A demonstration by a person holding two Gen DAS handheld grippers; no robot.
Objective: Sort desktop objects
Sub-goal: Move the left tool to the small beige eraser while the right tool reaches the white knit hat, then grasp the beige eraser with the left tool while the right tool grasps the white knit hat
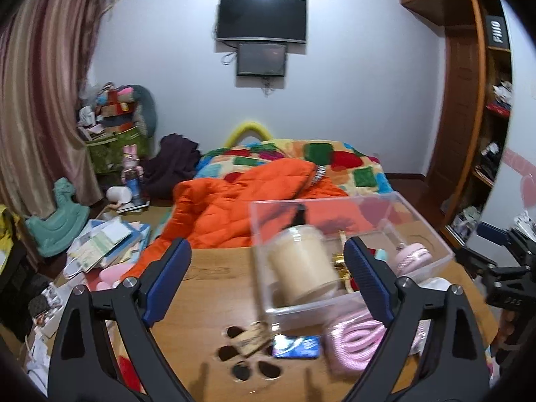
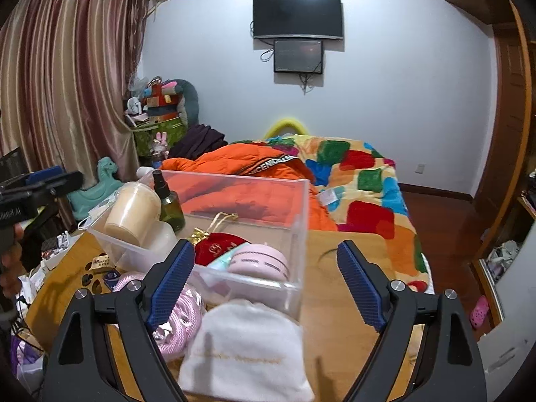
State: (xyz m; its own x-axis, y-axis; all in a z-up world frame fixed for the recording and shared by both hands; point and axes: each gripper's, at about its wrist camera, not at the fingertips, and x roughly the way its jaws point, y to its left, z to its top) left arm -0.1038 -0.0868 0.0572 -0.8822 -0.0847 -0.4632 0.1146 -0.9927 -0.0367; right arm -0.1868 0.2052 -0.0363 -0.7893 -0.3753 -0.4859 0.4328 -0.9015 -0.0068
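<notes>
A clear plastic box [image 2: 298, 221] stands on the wooden table [image 2: 335, 288]; it also shows in the left wrist view [image 1: 422, 231]. It holds a cream jar [image 2: 132, 212], a green spray bottle [image 2: 171, 206], a red pouch [image 2: 217, 246] and a pink round case [image 2: 261, 263]. A white pouch [image 2: 248, 348] and pink coiled cable [image 2: 181, 321] lie in front of it. A blue packet [image 1: 296, 346], a small tan box [image 1: 253, 338] and dark picks [image 1: 241, 370] lie on the table. My left gripper [image 1: 268, 284] is open and empty. My right gripper [image 2: 266, 284] is open and empty above the white pouch.
A bed with an orange quilt [image 2: 251, 181] and a patchwork blanket [image 2: 365, 174] lies behind the table. Papers and toys [image 1: 104, 238] clutter the floor at left. A wooden shelf [image 1: 492, 127] stands at right. The other gripper's body [image 1: 506, 278] is at the table's right edge.
</notes>
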